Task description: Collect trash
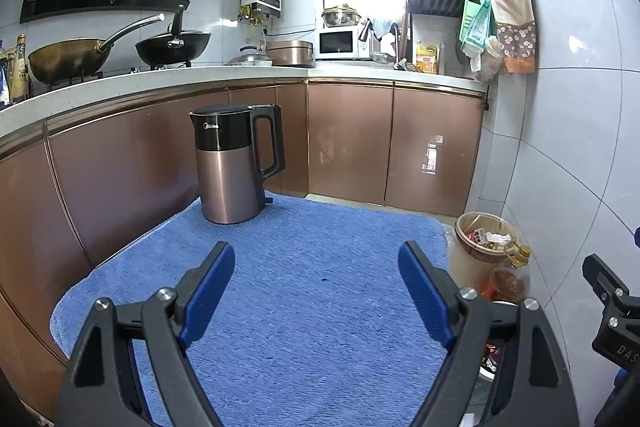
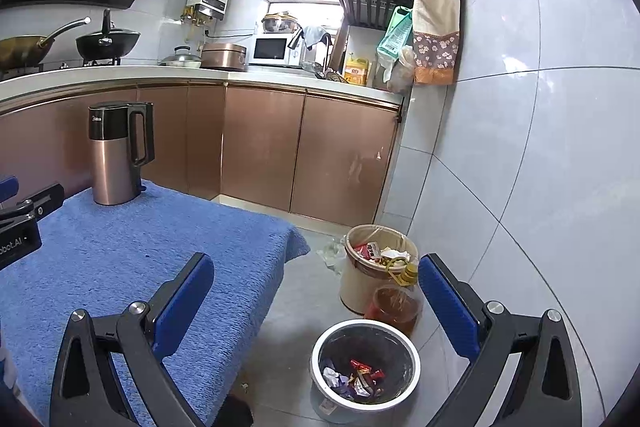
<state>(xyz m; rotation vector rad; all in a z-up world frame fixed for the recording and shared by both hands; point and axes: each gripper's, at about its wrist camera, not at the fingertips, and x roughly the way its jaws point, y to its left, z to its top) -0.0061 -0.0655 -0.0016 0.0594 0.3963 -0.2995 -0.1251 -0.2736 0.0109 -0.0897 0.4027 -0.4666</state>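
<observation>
Kettle [image 1: 236,165] on blue towel [image 1: 304,307]; bins [image 2: 366,367] beside, floor-level.

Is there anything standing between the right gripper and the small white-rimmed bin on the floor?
Nothing visible does. The right gripper is open above the floor, and the white-rimmed bin lies below between its fingers, beside the blue-covered table.

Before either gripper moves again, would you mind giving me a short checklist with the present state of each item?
1. Left gripper open and empty: ok.
2. Right gripper open and empty: ok.
3. Small bin on the floor reachable, wrappers already inside: ok.
4. Loose trash left on the blue mat: none visible, ok.
5. Kettle upright at the mat's far edge, apart from both grippers: ok.
6. Trash on the floor behind the table: cannot tell.
</observation>
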